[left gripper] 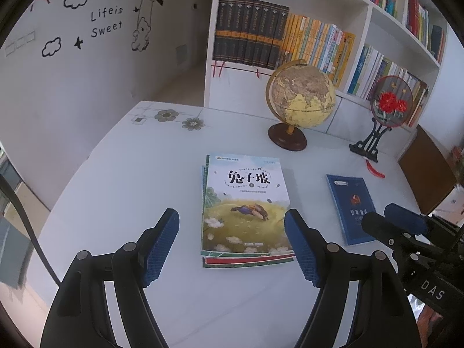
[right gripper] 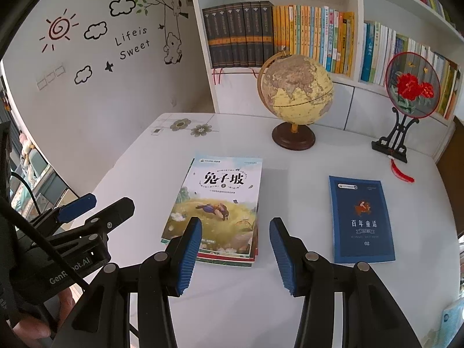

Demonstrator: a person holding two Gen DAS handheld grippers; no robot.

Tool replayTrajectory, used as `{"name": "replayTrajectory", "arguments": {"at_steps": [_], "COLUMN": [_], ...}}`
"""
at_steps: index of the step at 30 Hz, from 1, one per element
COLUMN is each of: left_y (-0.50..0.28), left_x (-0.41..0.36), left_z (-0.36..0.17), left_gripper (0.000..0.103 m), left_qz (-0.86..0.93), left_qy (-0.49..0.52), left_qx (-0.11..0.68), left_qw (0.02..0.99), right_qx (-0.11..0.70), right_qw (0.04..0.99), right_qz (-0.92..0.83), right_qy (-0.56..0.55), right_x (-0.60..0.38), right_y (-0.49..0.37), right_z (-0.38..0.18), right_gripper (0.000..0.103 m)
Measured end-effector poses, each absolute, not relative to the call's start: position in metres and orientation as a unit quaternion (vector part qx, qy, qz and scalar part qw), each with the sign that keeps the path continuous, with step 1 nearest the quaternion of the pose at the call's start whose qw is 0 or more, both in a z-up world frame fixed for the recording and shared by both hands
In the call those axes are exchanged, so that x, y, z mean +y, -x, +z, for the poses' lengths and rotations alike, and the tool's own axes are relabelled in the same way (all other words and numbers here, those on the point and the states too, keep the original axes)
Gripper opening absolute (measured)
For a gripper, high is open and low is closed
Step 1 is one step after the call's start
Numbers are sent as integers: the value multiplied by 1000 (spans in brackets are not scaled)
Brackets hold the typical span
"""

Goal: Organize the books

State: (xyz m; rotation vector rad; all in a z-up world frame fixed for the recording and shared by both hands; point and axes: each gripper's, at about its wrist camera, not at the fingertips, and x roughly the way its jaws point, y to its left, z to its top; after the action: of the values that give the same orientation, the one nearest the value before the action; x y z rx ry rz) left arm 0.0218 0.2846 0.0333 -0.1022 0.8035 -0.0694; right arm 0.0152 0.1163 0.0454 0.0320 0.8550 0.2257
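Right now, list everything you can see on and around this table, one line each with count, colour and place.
stack of books: one pile, top cover pale with a yellow meadow, flat at table centre
blue book: one, dark blue, flat on the table, right of the stack and apart from it
globe: one, yellow-tan on a dark brown base, behind the stack
round fan ornament: one, red flowers, black stand, far right of the table
table: one, white, flower print at the far left corner
bookshelf: one, white, full of upright books, behind the table
wall decals: sun, clouds, bear on a swing, left wall
left tongs: blue pads, open, nothing held
right tongs: blue pads, open, nothing held
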Motion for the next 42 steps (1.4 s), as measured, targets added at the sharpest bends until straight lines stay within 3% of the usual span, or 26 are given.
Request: {"name": "replayTrajectory", "arguments": {"at_steps": [12, 21, 42], "left_y": [-17, -16, -18], "left_x": [278, 282, 284], "left_z": [28, 27, 17], "left_gripper": [74, 80, 80], "left_qz": [0, 14, 18], "left_qy": [-12, -17, -5], "left_qx": [395, 400, 430], "left_qw": [919, 916, 903], "right_qx": [423, 425, 435], "right_qw": [899, 897, 892], "right_qz": [115, 121, 123], "right_qy": [-18, -12, -18], "right_x": [120, 126, 124], "right_y": [-15, -13, -13], "right_z": [41, 40, 32], "right_gripper": [47, 47, 48]}}
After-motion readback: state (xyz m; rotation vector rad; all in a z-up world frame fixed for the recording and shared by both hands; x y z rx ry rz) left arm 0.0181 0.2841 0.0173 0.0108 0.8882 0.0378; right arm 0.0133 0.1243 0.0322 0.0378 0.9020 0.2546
